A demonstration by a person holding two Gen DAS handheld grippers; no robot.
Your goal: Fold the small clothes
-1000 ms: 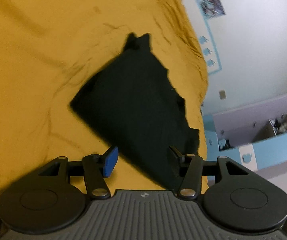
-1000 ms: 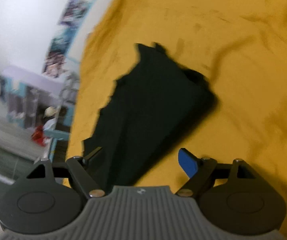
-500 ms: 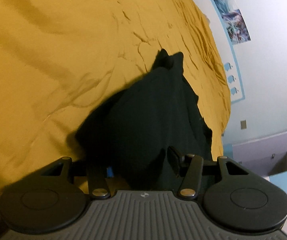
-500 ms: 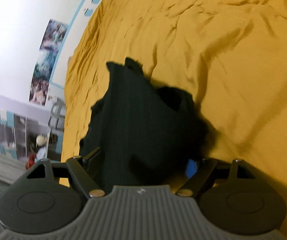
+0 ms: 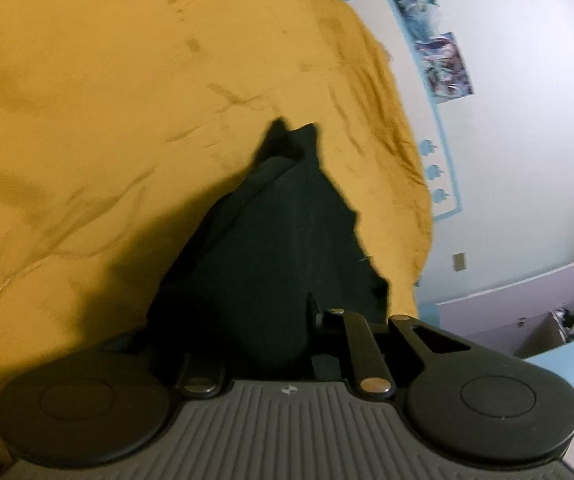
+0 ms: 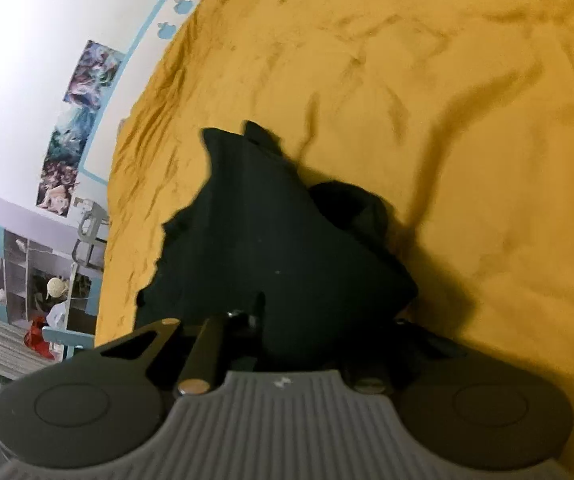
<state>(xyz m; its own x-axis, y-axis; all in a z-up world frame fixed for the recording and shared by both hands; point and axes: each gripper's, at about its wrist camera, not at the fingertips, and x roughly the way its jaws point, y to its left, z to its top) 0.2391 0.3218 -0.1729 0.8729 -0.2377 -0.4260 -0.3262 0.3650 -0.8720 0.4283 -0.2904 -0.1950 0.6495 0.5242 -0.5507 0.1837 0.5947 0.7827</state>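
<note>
A small black garment [image 5: 287, 232] lies on a mustard-yellow bed cover [image 5: 107, 120]. In the left wrist view my left gripper [image 5: 279, 328] is shut on the garment's near edge, with cloth bunched between the fingers and over the left one. The garment also shows in the right wrist view [image 6: 271, 236]. There my right gripper [image 6: 299, 320] is shut on its near edge too, and its right finger is hidden under the cloth. The far part of the garment still rests on the cover.
The yellow cover [image 6: 447, 100] is wrinkled and fills most of both views. Its edge drops off toward a white wall with posters [image 5: 443, 64]. Lilac and blue shelving [image 6: 15, 264] stands beyond the bed edge.
Both grippers moved down onto the garment's near edge and closed on it. The open blue pads are now hidden in the cloth, and the near edge is bunched and lifted.
</note>
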